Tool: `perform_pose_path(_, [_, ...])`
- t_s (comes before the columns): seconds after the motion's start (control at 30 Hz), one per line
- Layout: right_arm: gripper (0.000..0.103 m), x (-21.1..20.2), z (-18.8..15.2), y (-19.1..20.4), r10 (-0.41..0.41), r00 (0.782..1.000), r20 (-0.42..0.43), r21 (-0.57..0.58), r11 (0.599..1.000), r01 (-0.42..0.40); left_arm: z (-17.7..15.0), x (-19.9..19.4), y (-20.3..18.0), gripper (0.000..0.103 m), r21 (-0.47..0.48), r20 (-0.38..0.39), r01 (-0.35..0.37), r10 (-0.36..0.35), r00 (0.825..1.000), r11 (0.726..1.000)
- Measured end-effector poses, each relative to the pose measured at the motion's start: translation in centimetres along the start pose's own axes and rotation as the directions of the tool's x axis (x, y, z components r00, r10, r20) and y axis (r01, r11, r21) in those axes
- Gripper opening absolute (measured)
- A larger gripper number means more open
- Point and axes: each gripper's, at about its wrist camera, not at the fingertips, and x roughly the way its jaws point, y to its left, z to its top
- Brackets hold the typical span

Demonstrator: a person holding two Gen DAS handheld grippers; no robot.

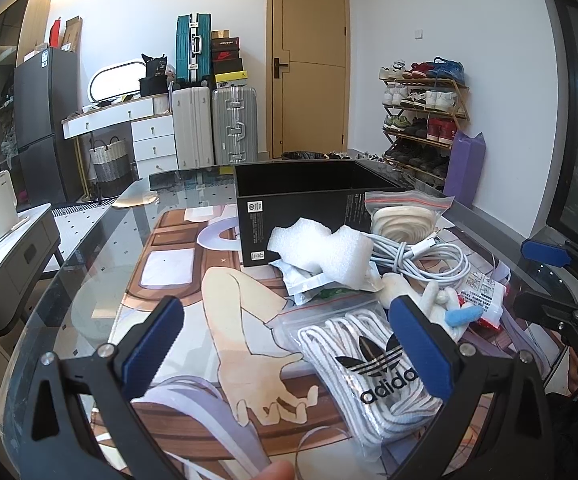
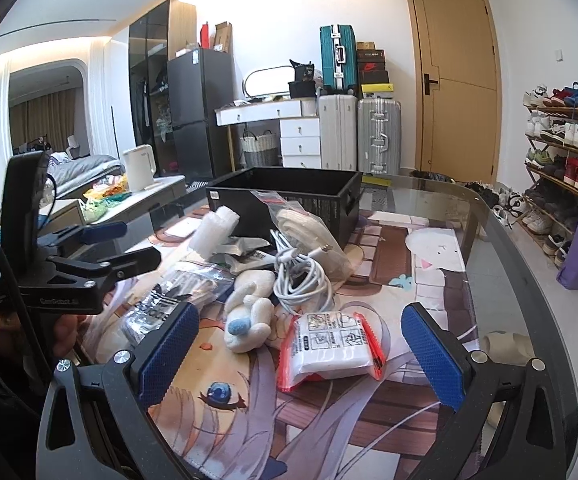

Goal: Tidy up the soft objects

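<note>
Your right gripper (image 2: 299, 354) hangs wide open over the red-edged white packet (image 2: 331, 354), plush toy (image 2: 249, 316) beside it, seemingly touching.

A wooden door (image 1: 309, 64) stands shut beyond the bench (image 1: 89, 264); suitcases (image 1: 213, 124) beside white drawers (image 1: 153, 140), a shoe rack (image 1: 425, 116) right, a dark fridge (image 2: 201, 108) left
</note>
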Motion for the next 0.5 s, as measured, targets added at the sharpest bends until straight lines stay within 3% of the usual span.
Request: perform_pose_path(0.5, [0.103, 1.7, -0.1, -1.5, -0.088, 0.990, -0.109, 0.005, 0.996, 0.089, -0.2, -0.1, -0.2, 0.103, 0.012, -0.002, 0.000, 0.000, 1.000, 1.000])
